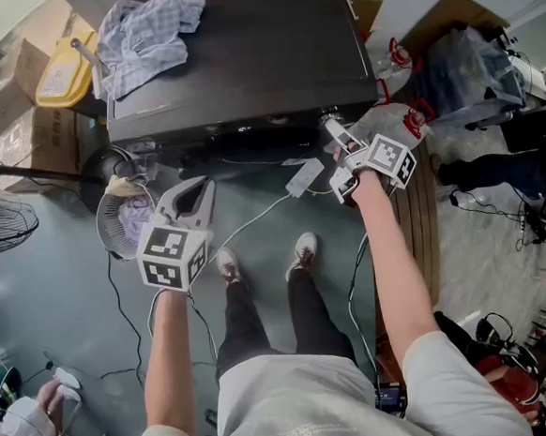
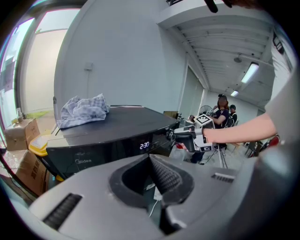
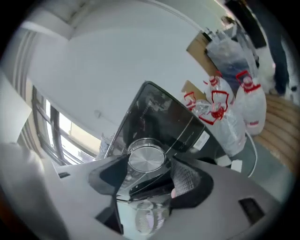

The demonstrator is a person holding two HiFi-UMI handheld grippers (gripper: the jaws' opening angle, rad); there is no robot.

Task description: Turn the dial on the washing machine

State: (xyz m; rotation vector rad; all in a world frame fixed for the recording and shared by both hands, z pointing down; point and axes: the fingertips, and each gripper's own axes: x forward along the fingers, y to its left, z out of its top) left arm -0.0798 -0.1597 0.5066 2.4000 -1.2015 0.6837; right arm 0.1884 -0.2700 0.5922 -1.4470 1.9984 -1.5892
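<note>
A black washing machine (image 1: 242, 64) stands in front of me, with a checked cloth (image 1: 146, 34) lying on its lid. Its round silver dial (image 3: 146, 158) is on the front panel at the right end. My right gripper (image 3: 151, 165) is at that panel with the dial between its jaws, both pads against its rim. In the head view the right gripper (image 1: 335, 134) hides the dial. My left gripper (image 1: 196, 195) hangs away from the machine over the floor, lower and to the left, its jaws together with nothing in them. The left gripper view shows the machine's lit display (image 2: 144, 145).
A white power strip (image 1: 305, 177) and cables lie on the floor before the machine. A round basket (image 1: 122, 215) and a fan (image 1: 1, 224) are at the left, cardboard boxes (image 1: 27, 81) behind them. White bags (image 3: 243, 108) stand right of the machine. Other people sit at the right.
</note>
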